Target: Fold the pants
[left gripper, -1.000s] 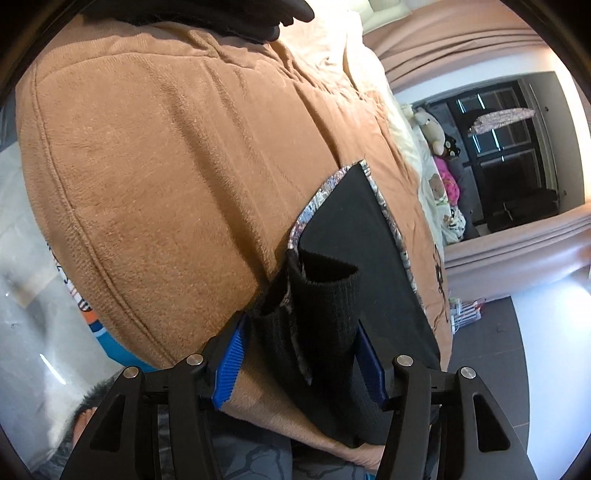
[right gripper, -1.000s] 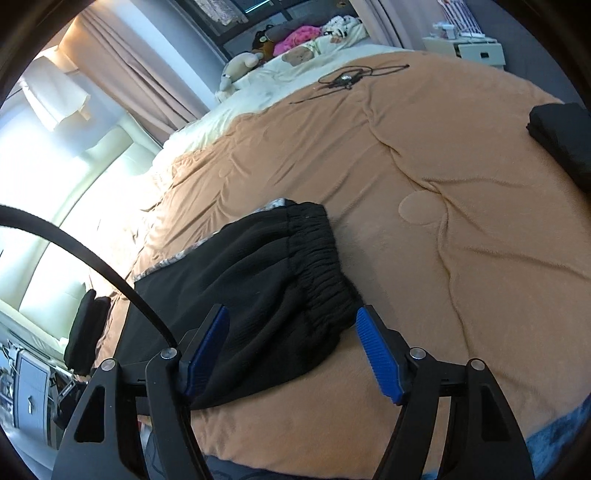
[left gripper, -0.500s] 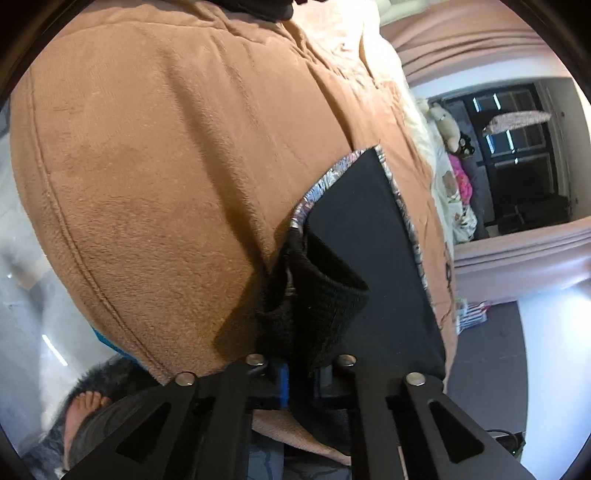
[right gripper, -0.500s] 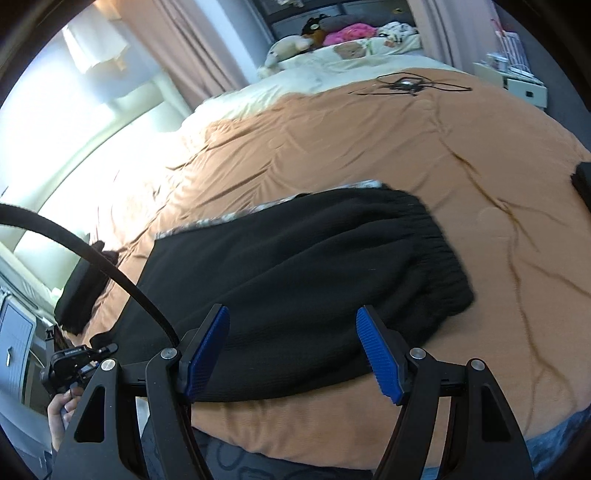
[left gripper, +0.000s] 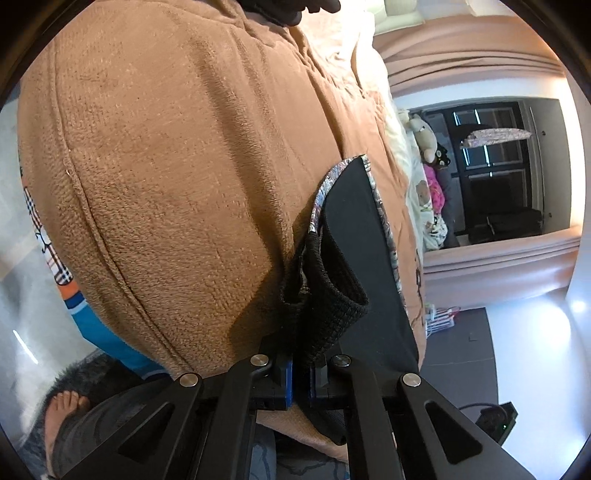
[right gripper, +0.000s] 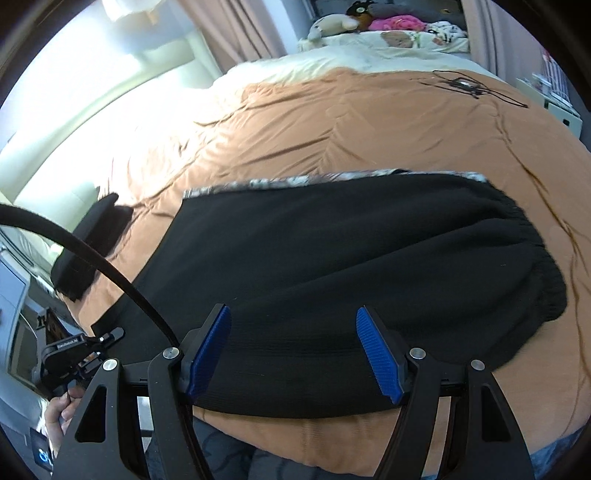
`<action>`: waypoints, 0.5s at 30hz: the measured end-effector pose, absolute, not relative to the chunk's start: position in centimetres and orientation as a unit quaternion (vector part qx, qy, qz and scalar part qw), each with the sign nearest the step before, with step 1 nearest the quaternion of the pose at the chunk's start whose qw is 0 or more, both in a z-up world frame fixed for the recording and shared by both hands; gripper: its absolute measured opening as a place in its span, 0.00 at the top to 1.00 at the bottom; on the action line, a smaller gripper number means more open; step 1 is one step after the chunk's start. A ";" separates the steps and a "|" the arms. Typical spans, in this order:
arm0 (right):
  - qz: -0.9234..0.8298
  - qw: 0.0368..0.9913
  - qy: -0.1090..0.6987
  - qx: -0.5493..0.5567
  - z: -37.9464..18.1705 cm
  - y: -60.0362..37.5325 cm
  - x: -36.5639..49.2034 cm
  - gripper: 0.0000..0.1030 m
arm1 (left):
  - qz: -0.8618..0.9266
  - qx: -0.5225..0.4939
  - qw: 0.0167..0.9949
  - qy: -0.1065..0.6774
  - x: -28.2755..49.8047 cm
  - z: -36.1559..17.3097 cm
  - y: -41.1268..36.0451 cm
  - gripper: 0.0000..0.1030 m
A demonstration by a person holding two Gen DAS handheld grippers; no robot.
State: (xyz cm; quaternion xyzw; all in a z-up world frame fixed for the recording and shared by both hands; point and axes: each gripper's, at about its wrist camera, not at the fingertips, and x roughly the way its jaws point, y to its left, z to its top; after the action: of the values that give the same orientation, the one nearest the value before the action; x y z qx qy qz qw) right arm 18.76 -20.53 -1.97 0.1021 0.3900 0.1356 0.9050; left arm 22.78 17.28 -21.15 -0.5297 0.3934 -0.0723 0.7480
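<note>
A: Position of pants (right gripper: 332,266)?

B: Flat on blanket (right gripper: 332,122), near front edge of bed. Black knit, folded lengthwise, patterned lining showing along far edge. Elastic waistband (right gripper: 546,280) at right end in right wrist view, ribbed cuff (left gripper: 325,295) at left end.

A: Left gripper (left gripper: 301,380)?

B: Fingers together, clamped on cuff. Blue pads pressed against knit from both sides, fabric bunched and raised off blanket just ahead of pads. Also visible at lower left of right wrist view, with hand (right gripper: 59,413) on grip, at left end of pants.

A: Right gripper (right gripper: 293,354)?

B: Fingers apart, nothing between pads. Hovering over near edge of pants, about mid-length. No contact visible.

A: Surroundings?

B: Second dark garment (right gripper: 88,251) folded on blanket, left of pants, apart from them. Black cable (right gripper: 465,83) lying on far part of blanket. Cream sheet beyond, with plush toys (right gripper: 332,24) at head of bed. Curtains (right gripper: 236,33) behind. Black strap (right gripper: 92,258) curving across left of right wrist view. Bare foot (left gripper: 68,400) on floor below bed edge in left wrist view.
</note>
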 end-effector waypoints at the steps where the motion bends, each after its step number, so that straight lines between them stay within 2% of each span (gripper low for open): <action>1: 0.137 0.903 0.396 0.100 -2.3 -19.9 19.0 0.32 | -0.074 -0.531 0.747 0.392 22.7 -21.2 17.3 0.95; 4: 0.139 0.900 0.403 0.085 -2.9 -18.5 19.6 0.34 | -0.076 -0.533 0.747 0.390 22.9 -21.1 17.1 0.94; 8: 0.145 0.890 0.426 0.070 -4.6 -16.8 19.9 0.57 | -0.079 -0.533 0.749 0.385 22.8 -21.2 16.9 0.95; 9: 0.149 0.887 0.433 0.067 -5.1 -16.5 20.0 0.59 | -0.080 -0.535 0.748 0.385 22.8 -21.2 16.9 0.95; 12: 0.159 0.868 0.468 0.048 -6.9 -15.3 20.0 0.66 | -0.084 -0.544 0.743 0.381 22.9 -21.5 16.9 0.94; 15: 0.160 0.857 0.489 0.025 -8.5 -14.3 19.3 0.67 | -0.086 -0.554 0.737 0.378 22.8 -21.8 17.1 0.94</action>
State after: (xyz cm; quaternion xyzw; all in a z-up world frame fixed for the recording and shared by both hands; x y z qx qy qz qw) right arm 19.34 -14.33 -8.45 0.0252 0.4891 0.1595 0.8572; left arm 22.78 17.11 -21.84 -0.5535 0.3780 -0.0861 0.7371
